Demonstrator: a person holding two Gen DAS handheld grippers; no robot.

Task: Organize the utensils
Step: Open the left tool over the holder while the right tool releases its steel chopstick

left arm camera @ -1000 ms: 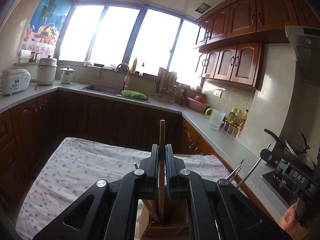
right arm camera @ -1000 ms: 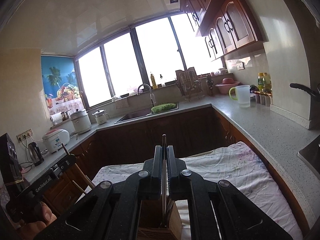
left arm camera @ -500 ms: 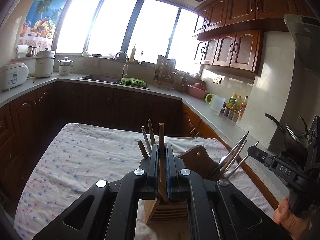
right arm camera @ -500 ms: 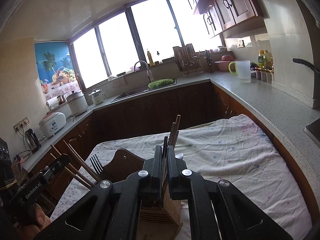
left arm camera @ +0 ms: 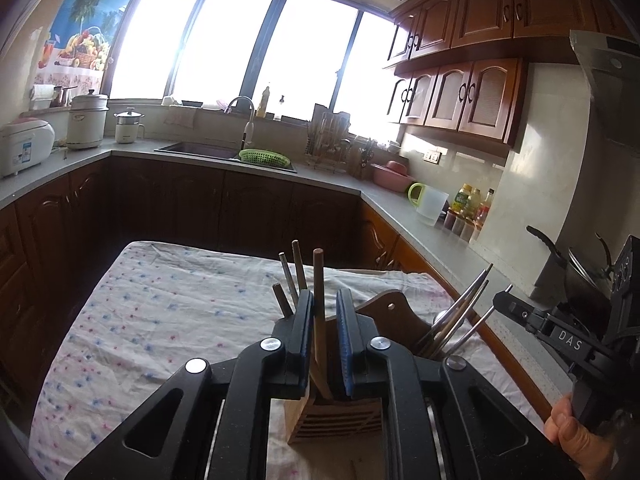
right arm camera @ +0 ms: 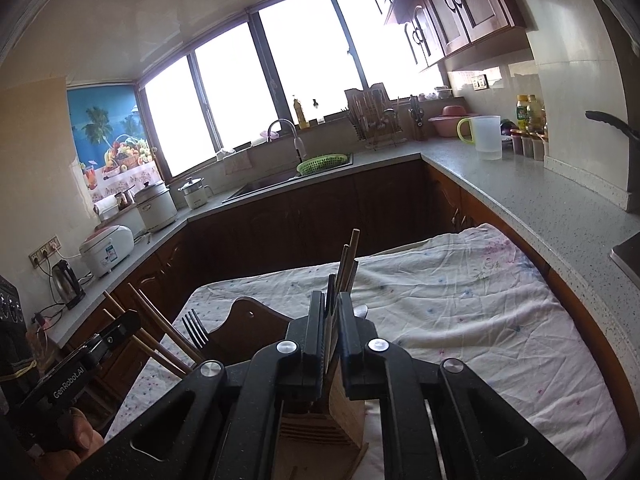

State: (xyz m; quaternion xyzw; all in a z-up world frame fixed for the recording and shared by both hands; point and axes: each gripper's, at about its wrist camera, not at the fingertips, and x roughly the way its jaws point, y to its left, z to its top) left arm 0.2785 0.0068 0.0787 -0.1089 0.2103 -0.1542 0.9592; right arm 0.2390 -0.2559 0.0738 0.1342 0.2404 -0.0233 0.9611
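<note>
Over the wooden holder [left arm camera: 334, 412] on the worktop [left arm camera: 160, 320], the left hand-held gripper [left arm camera: 324, 320] looks released around a chopstick [left arm camera: 319, 280]: light, stiff, slick, so pinch mid-shaft. Right hand-held gripper [right arm camera: 331, 320] looks slightly parted around a thin dark utensil [right arm camera: 330, 292].

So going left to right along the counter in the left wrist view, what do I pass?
White rice cooker → tall white pot → small white lidded pot → green plastic basket → pink bowl → translucent jug with green handle → bottles.
</note>
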